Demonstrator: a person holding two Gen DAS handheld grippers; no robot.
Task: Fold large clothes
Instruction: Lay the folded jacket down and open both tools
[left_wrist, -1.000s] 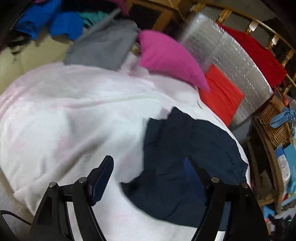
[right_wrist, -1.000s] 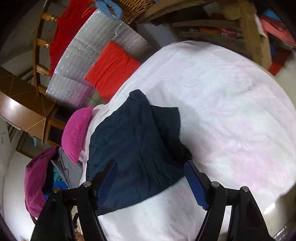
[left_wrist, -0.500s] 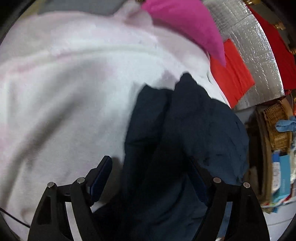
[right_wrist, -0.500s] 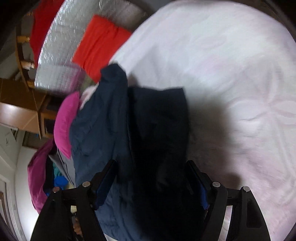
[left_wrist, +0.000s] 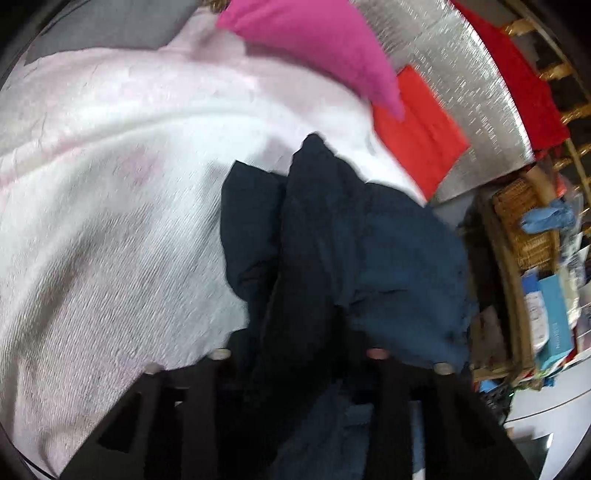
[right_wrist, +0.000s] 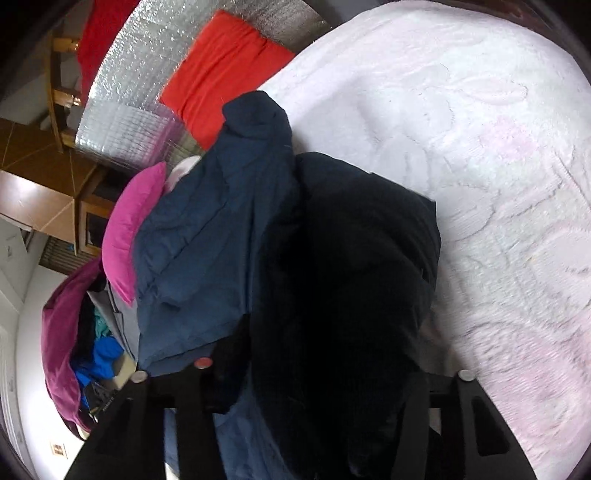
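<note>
**Both grippers closing on navy garment**

Navy garment (left_wrist: 369, 240) lies on white blanket (left_wrist: 110, 221), pink cushion (left_wrist: 314, 48) at 12 o'clock. Left gripper (left_wrist: 299, 354) and right gripper (right_wrist: 332, 369) have just been closing, near hem bunched between jaws; both look clamped on it. Judged soft, light, floppy: take corners.

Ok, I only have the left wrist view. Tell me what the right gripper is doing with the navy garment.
Observer: The right gripper has just been closing its jaws. The navy garment is bunched thickly between them and hides the pads.
Operator: Now report what lies past the pink pillow.
Observer: Beyond it there is a heap: a purple cloth with a bright blue garment beside it.
Operator: And give me anything further back.
Observer: A wooden cabinet stands behind that heap.
</note>
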